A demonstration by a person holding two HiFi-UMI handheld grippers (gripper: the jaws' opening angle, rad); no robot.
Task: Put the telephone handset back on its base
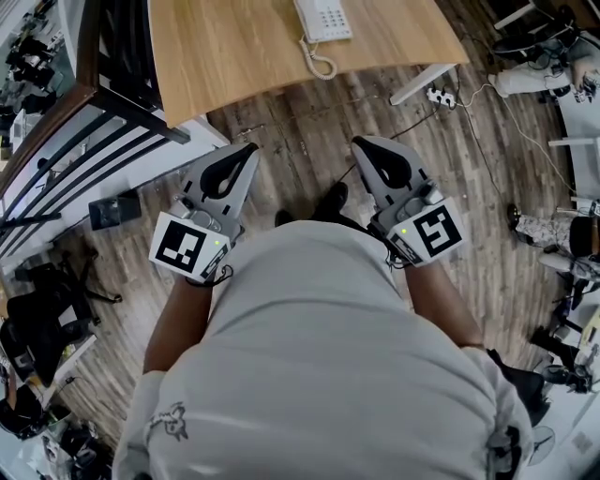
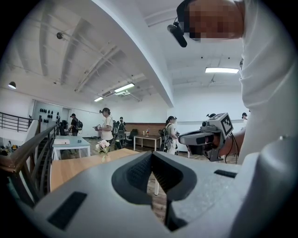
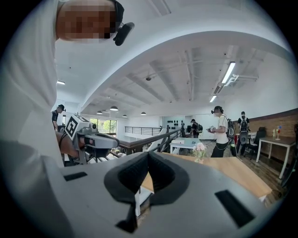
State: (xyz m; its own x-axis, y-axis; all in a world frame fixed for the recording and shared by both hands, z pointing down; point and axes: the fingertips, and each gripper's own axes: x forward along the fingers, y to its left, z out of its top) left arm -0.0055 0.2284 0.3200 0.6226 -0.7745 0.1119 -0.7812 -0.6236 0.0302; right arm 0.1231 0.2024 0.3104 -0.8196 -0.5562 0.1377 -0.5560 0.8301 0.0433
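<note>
The person is standing back from the table (image 1: 234, 56) and holding the left gripper (image 1: 249, 147) and the right gripper (image 1: 360, 142) close to the body, over the wooden floor (image 1: 300, 131) and well apart from the telephone (image 1: 323, 17). Each gripper's own view is showing its fingers (image 2: 132, 174) pressing together with nothing between them, so neither one is carrying anything. The telephone is sitting at the far edge of the table, at the top of the head view, with its coiled cord (image 1: 319, 62) trailing toward the near edge. The frame edge is cutting off the telephone, so I cannot tell if the handset is lying in its cradle. No loose handset is showing elsewhere, so the task is probably finished rather than waiting to start.
</note>
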